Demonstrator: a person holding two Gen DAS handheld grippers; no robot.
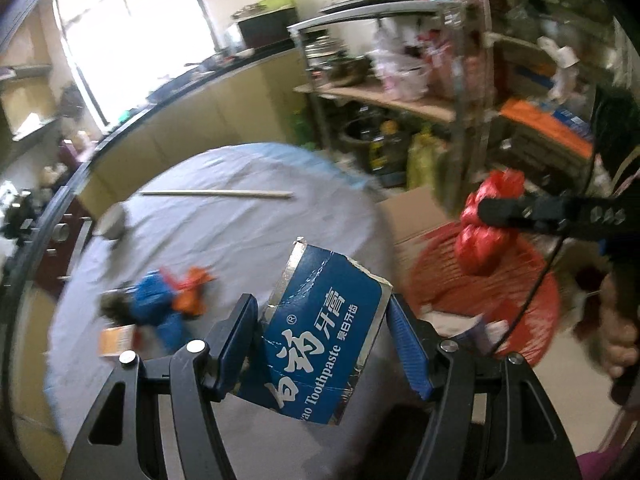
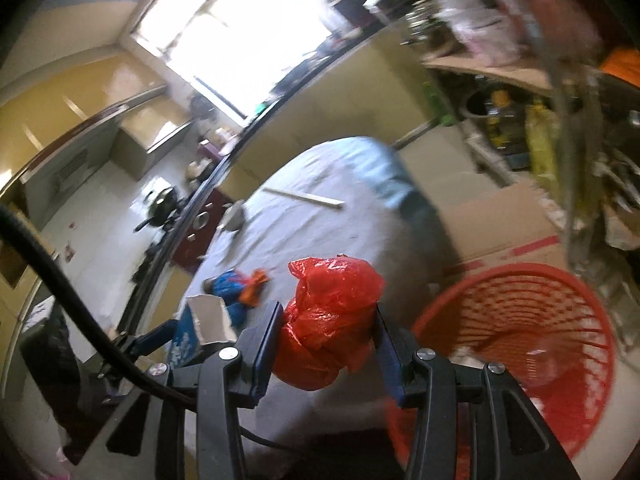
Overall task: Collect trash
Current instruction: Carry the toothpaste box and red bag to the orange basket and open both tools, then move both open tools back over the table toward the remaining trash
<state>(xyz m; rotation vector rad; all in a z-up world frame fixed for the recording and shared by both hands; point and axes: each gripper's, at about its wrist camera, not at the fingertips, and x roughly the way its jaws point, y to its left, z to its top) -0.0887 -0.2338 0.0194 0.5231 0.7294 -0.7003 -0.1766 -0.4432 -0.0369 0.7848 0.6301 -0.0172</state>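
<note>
My left gripper (image 1: 320, 344) is shut on a torn blue toothpaste box (image 1: 320, 336), held over the round table (image 1: 240, 232). In the right wrist view that box (image 2: 200, 328) shows at lower left. My right gripper (image 2: 326, 340) is shut on a crumpled red plastic bag (image 2: 328, 320); in the left wrist view the bag (image 1: 486, 220) hangs over a red mesh basket (image 1: 520, 312). The basket (image 2: 532, 340) stands on the floor right of the table. A blue and orange wrapper clump (image 1: 168, 300) lies on the cloth (image 2: 240, 292).
A long wooden stick (image 1: 216, 194) and a grey crumpled lump (image 1: 114, 222) lie on the far part of the table. Cardboard (image 2: 500, 224) lies on the floor behind the basket. Cluttered metal shelves (image 1: 400, 92) stand beyond it. A person's hand (image 1: 620, 344) is at the right edge.
</note>
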